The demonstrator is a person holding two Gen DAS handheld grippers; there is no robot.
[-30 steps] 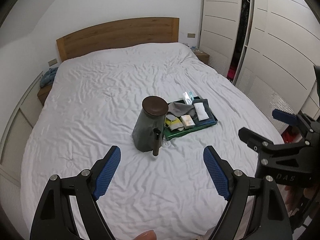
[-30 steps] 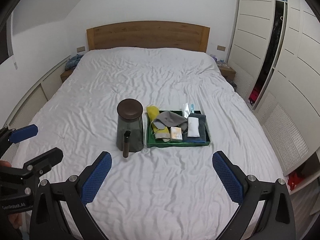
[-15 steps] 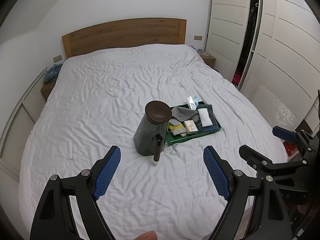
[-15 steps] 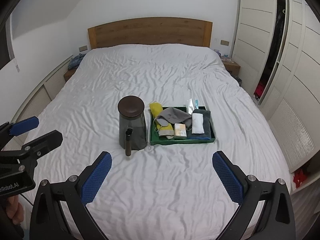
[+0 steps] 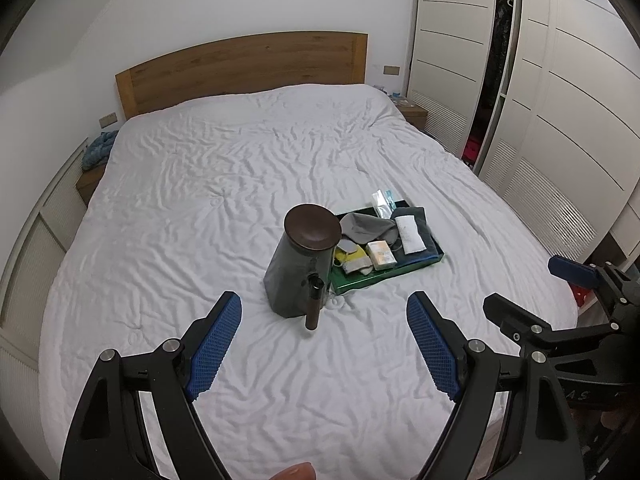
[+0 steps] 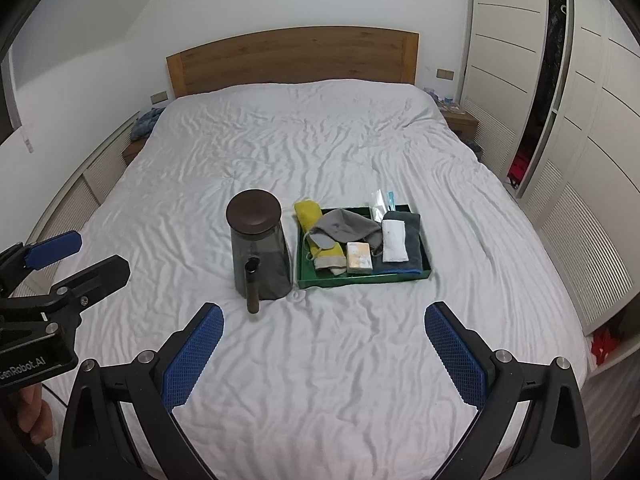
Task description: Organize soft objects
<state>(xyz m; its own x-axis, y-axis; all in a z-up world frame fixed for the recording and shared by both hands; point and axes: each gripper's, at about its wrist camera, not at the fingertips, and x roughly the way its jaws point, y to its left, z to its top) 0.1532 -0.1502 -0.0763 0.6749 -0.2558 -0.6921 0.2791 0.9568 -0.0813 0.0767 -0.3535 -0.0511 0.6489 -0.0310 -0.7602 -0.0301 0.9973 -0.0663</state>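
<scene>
Wrinkled white bedsheet (image 6: 320,360) under both spread, empty claws (image 5: 324,320) (image 6: 322,332); rectangular green tray (image 6: 362,279) holds folded soft cloths

Looking into a home bedroom. Showing it: a wide bed (image 6: 320,152) lying under rumpled white bedding, a wooden headboard (image 6: 292,58) standing behind, louvred wardrobe doors (image 6: 580,92) lining one side.
</scene>
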